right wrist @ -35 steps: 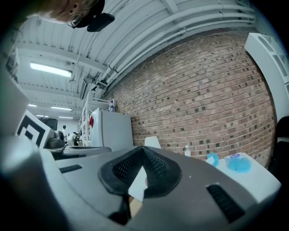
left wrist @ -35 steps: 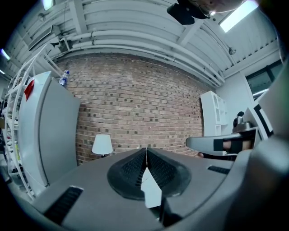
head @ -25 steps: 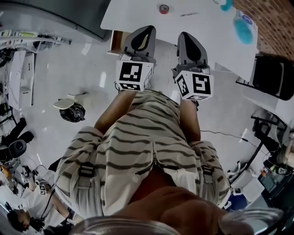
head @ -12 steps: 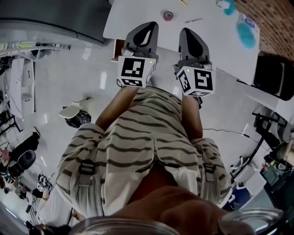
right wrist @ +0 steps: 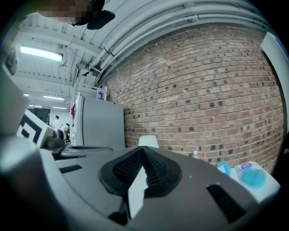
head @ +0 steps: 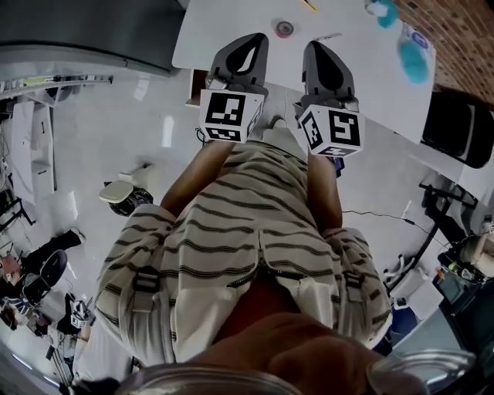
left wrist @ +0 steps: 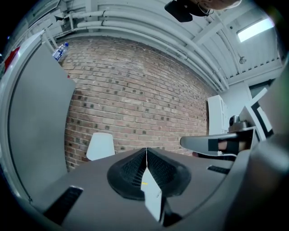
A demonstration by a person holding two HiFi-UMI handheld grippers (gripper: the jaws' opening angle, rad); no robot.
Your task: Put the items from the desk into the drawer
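I hold the left gripper and right gripper level, both closed on nothing. I judge the desk at twelve o'clock, with its tape and blue items, beyond reach.

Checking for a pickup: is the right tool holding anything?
No, the right tool is shut, jaws pressed together with nothing between them.

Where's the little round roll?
Head view: the roll lies on the white desk, near the top, just beyond the gap between the left gripper and right gripper.
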